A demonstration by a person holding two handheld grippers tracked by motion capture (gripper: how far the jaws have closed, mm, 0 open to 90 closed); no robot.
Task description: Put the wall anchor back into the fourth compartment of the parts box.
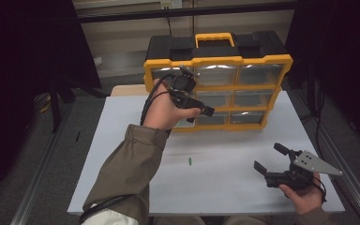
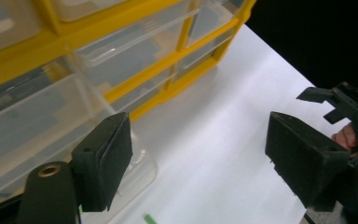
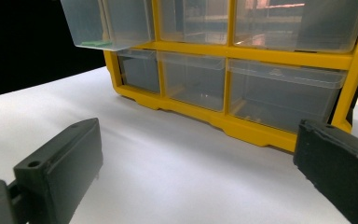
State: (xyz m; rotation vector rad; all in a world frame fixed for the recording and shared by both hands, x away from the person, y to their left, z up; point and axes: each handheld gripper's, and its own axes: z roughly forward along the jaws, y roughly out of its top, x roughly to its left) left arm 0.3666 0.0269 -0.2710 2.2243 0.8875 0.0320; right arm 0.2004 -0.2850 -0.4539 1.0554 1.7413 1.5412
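Note:
A yellow organizer (image 1: 218, 61) with clear drawers stands at the back of the white table (image 1: 122, 122). My left gripper (image 1: 200, 116) hovers open in front of its left column, nothing between the jaws (image 2: 200, 140). Beside its left jaw a clear drawer (image 2: 51, 126) juts out of the frame. In the right gripper view that pulled-out drawer (image 3: 107, 23) holds a small green piece (image 3: 95, 43). Another green piece (image 1: 189, 161) lies loose on the table, also seen as the green piece (image 2: 148, 218) below the left jaw. My right gripper (image 1: 272, 159) rests open at the near right, its jaws (image 3: 200, 144) empty.
The organizer's other drawers (image 3: 279, 95) sit pushed in, and a yellow carry handle (image 1: 214, 36) tops the case. Dark floor and black stands surround the table. White table surface lies between the two grippers.

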